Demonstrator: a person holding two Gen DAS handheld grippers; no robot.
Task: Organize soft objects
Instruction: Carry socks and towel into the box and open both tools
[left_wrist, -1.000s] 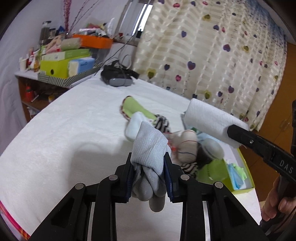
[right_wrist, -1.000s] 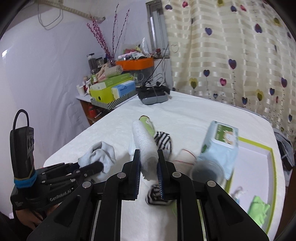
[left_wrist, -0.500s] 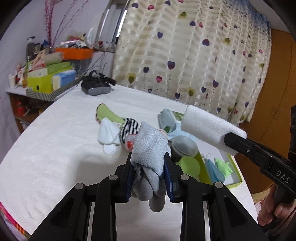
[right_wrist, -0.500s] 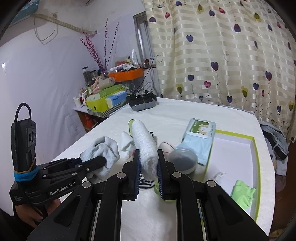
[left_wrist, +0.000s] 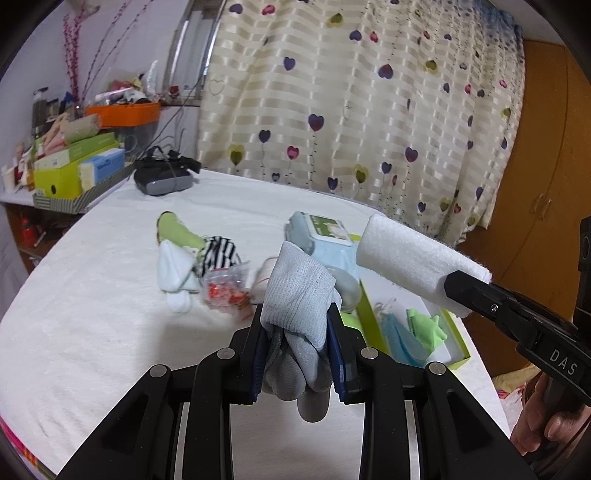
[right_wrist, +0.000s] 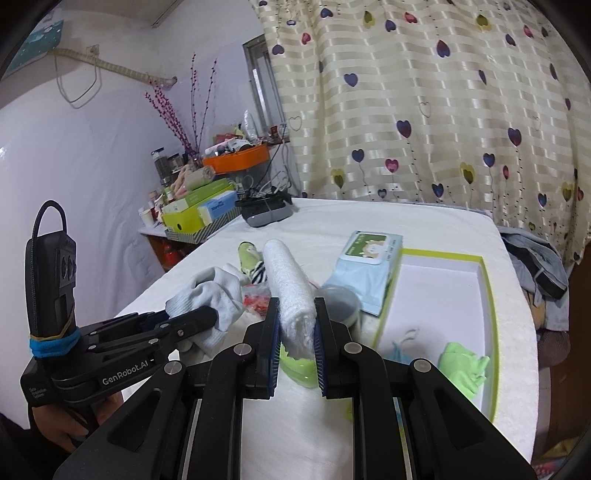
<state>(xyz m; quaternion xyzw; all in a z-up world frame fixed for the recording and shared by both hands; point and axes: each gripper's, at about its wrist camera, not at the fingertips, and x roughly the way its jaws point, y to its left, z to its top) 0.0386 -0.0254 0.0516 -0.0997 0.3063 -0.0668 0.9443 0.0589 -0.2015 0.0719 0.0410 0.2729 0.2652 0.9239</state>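
My left gripper (left_wrist: 295, 325) is shut on a folded pale grey sock (left_wrist: 299, 295) and holds it above the table; the sock also shows in the right wrist view (right_wrist: 210, 295). My right gripper (right_wrist: 295, 325) is shut on a rolled white towel (right_wrist: 290, 291), which also shows in the left wrist view (left_wrist: 413, 258) to the right of the sock. A white tray with a green rim (right_wrist: 487, 280) lies at the right and holds a green cloth (right_wrist: 465, 365) and a light blue cloth (left_wrist: 400, 338).
On the white table (left_wrist: 92, 295) lie a green sock (left_wrist: 177, 232), a striped sock (left_wrist: 219, 254), a white sock (left_wrist: 173, 273), a small plastic bag (left_wrist: 225, 288), a wet-wipes pack (right_wrist: 365, 266) and a grey lid (right_wrist: 341, 301). A black headset (left_wrist: 162, 177) sits at the back.
Both grippers have lifted and pulled back with their loads still held. The view has swung right, bringing the tray and the wipes pack into sight.
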